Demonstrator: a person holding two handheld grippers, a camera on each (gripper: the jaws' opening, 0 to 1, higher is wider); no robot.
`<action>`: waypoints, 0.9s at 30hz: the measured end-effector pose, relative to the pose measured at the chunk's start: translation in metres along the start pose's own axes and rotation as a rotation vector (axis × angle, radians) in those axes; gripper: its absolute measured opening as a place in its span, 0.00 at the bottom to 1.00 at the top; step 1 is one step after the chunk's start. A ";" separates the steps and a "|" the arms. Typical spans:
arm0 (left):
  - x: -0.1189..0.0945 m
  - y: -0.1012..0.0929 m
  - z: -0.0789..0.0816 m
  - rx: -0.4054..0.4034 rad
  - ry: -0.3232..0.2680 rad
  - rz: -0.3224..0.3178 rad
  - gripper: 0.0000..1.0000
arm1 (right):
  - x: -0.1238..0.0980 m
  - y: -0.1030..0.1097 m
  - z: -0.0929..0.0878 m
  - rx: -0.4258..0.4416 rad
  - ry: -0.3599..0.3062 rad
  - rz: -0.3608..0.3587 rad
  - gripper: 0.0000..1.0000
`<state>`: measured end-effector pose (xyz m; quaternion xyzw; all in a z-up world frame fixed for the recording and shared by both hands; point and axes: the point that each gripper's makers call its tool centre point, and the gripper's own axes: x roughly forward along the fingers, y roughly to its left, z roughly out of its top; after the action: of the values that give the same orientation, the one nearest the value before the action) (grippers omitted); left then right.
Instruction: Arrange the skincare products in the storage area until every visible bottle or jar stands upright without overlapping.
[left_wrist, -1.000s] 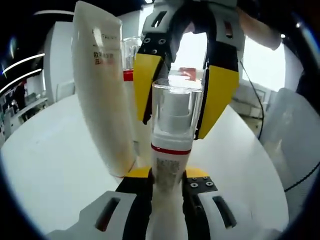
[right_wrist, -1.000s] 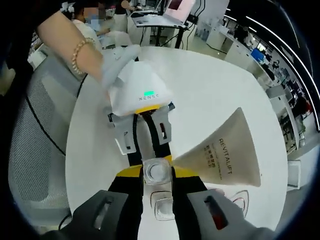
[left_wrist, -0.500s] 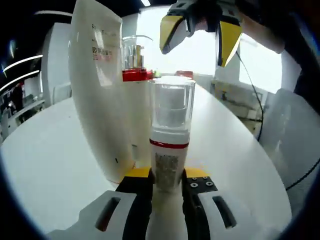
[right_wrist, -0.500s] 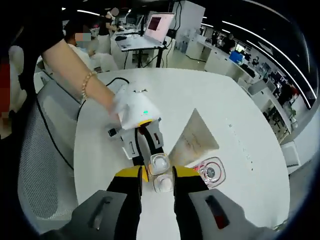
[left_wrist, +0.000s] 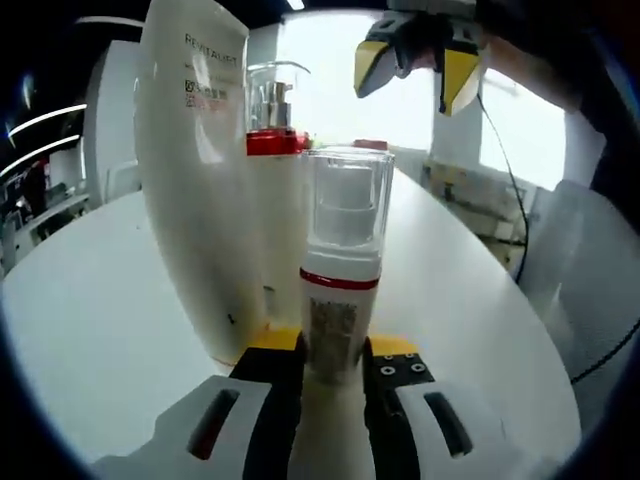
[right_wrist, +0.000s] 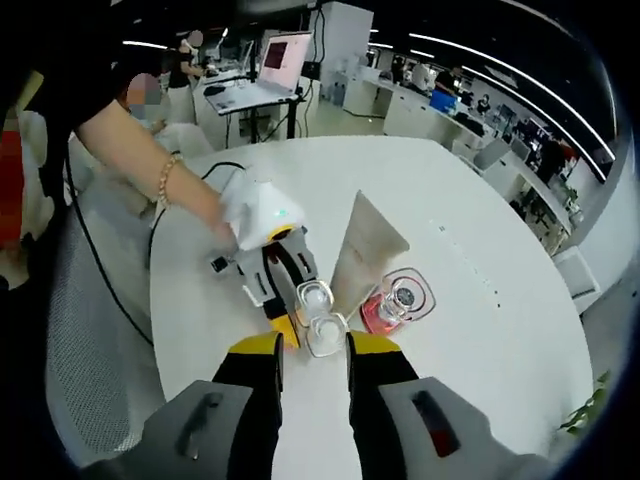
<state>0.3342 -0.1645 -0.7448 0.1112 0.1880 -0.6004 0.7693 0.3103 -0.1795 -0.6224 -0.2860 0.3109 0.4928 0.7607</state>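
in my left gripper view, my left gripper (left_wrist: 332, 362) is clenched on the small spray bottle (left_wrist: 340, 270), its jaws pressed to the lower body on both sides. the bottle stands upright on the white table (left_wrist: 90, 330), clear cap on top, a red band under it. just beside it on the left stands the cream tube (left_wrist: 195, 170), upright and touching or nearly touching it. behind them is the pump bottle (left_wrist: 273, 150) with a red collar and clear cover, also upright. high above and beyond, my right gripper (left_wrist: 418, 75) hangs with its yellow jaws parted, nothing between them.

from my right gripper view, looking down, the right gripper (right_wrist: 312, 352) is released above the group. below its tips sit the spray bottle (right_wrist: 315, 297), the tube (right_wrist: 362, 250) and the pump bottle (right_wrist: 400, 298), close together near the table's middle. a hand (right_wrist: 245, 205) holds the left gripper (right_wrist: 285, 318).
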 end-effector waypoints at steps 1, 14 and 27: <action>-0.001 0.002 -0.003 0.002 0.002 0.001 0.23 | 0.000 0.000 0.000 0.006 -0.002 0.000 0.25; -0.021 0.013 -0.013 -0.036 0.005 0.053 0.24 | 0.001 0.001 -0.015 0.039 0.034 -0.014 0.26; -0.075 0.010 -0.007 -0.123 -0.001 0.173 0.38 | 0.011 0.016 -0.033 0.242 -0.030 -0.049 0.45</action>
<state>0.3270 -0.0927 -0.7202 0.0792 0.2139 -0.5191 0.8237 0.2932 -0.1922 -0.6543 -0.1921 0.3495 0.4372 0.8061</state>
